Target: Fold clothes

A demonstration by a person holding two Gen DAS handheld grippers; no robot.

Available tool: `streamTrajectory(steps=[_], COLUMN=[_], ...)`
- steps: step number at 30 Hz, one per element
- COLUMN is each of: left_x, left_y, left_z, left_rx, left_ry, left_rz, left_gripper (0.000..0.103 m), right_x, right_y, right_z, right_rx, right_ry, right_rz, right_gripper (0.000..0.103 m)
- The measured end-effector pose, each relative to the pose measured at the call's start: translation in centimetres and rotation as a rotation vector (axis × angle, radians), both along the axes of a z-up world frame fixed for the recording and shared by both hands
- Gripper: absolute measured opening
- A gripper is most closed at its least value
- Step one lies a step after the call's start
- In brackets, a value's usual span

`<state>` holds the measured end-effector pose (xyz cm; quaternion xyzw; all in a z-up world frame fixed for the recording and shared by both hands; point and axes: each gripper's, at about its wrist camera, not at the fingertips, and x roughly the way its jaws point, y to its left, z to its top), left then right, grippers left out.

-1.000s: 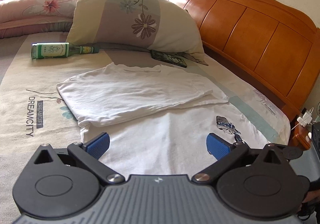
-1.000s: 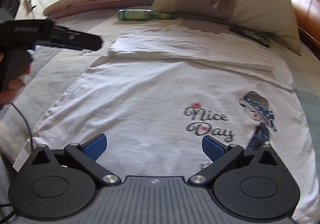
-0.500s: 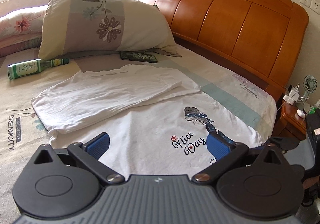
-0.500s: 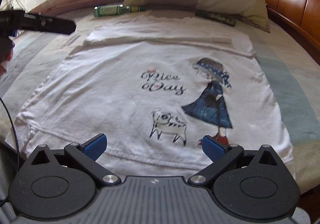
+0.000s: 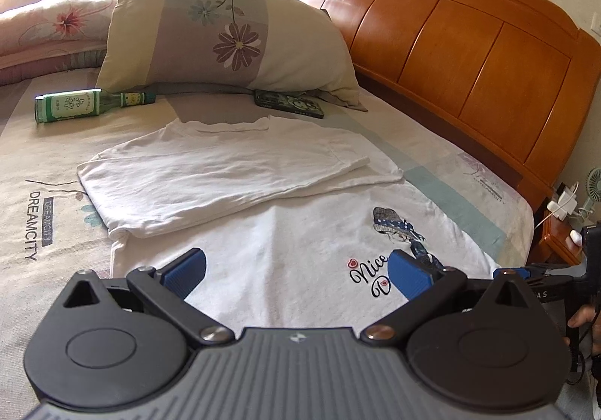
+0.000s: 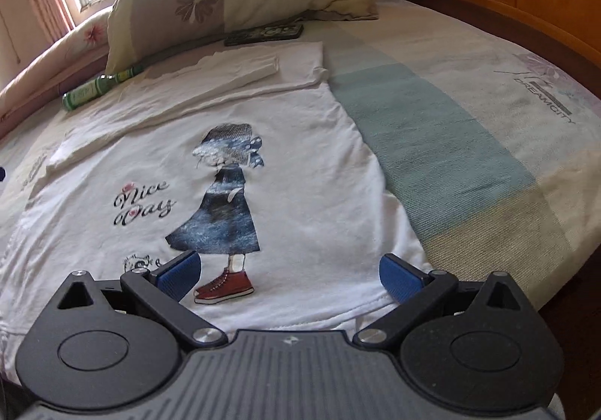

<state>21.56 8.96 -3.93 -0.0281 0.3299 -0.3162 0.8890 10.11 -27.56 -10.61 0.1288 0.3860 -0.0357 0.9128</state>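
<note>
One white T-shirt (image 6: 300,176) spread out just ahead of the open claw. One green bottle (image 5: 90,106) far ahead to the left. One dark phone (image 5: 289,104) far ahead. Two pillows (image 5: 225,29) beyond. One small fan (image 5: 593,187) off right.

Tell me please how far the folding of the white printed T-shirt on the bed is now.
Done: the top part of the white printed T-shirt, with the sleeves, lies folded down over its body. In hand: nothing is gripped; the left gripper and right gripper are open over the hem. Left: the printed lower half lies flat, so it probably needs another fold.
</note>
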Motion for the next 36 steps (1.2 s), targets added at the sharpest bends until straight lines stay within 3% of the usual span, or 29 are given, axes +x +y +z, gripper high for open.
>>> streamTrajectory(steps=[5,9,16,24,26,29,36], left_x=[-1.2,-2.9,-6.4,-10.2,-11.2,-12.9,-13.9], left_y=[0.6,0.9,0.2,-3.4,-3.6,-3.8,-4.8], left_z=[1.2,1.5,-1.2,-6.6,-7.8,-8.4,-7.6], left_rx=[-0.027,-0.021,-0.034,0.206,0.238,0.305,0.344], left_ry=[-0.068,-0.121,-0.062,0.056,0.059,-0.011,-0.002], left_rz=[0.02,0.035,0.083,0.062,0.074,0.073,0.115], left_gripper=[0.102,0.102,0.102,0.102,0.102,0.102,0.102], right_x=[0.3,-0.8,-1.4,-2.1,-2.2,-2.5,-3.1], right_y=[0.8,1.6,2.2,2.3,2.3,2.2,2.0], right_z=[-0.8,-1.9,-2.5,-2.9,-2.9,-3.0,-3.4], right_rx=[-0.011,-0.091,-0.167,-0.179,-0.181,-0.189,-0.193], right_ry=[-0.008,-0.081,-0.107,-0.154,-0.16,-0.169,-0.222], right_rz=[0.039,0.076,0.132,0.146,0.148,0.161,0.174], right_gripper=[0.103,0.103,0.103,0.103,0.103,0.103,0.103])
